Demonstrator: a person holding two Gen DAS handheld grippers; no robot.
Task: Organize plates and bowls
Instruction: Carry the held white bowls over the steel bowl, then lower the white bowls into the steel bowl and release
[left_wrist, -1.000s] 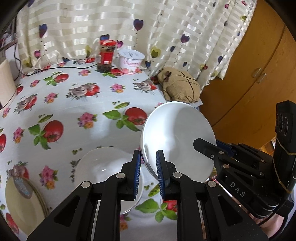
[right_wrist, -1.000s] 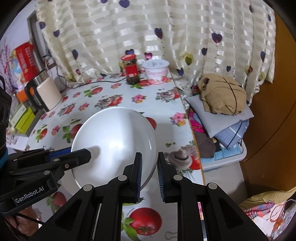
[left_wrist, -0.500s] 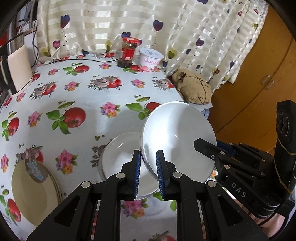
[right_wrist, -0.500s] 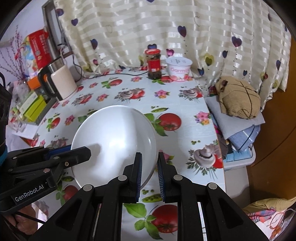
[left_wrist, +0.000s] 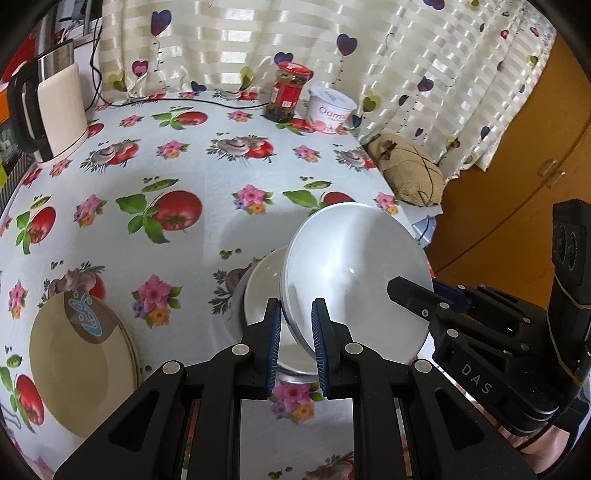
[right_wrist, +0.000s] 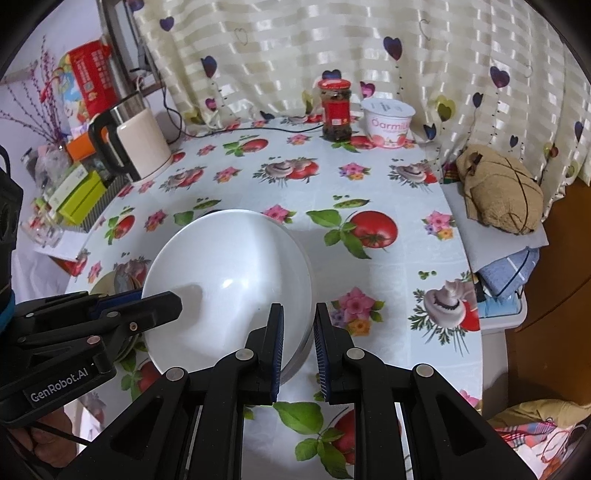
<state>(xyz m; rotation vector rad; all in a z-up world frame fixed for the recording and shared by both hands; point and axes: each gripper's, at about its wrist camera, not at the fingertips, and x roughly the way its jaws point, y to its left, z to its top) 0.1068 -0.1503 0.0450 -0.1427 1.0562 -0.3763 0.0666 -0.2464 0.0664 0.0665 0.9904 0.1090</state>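
Both grippers hold one white bowl by opposite rims, tilted, just above the table. My left gripper is shut on its near-left rim. My right gripper is shut on its right rim; the bowl also shows in the right wrist view. A second white bowl sits on the tablecloth right under and behind the held one. A stack of yellow plates lies at the front left.
A red-lidded jar and a yogurt tub stand at the back by the curtain. An electric kettle is at the back left. A brown cloth bundle lies off the table's right edge, beside a wooden cabinet.
Both grippers have carried the held bowl back and left over the table. It now hangs over the second white bowl, and the kettle has come into view.
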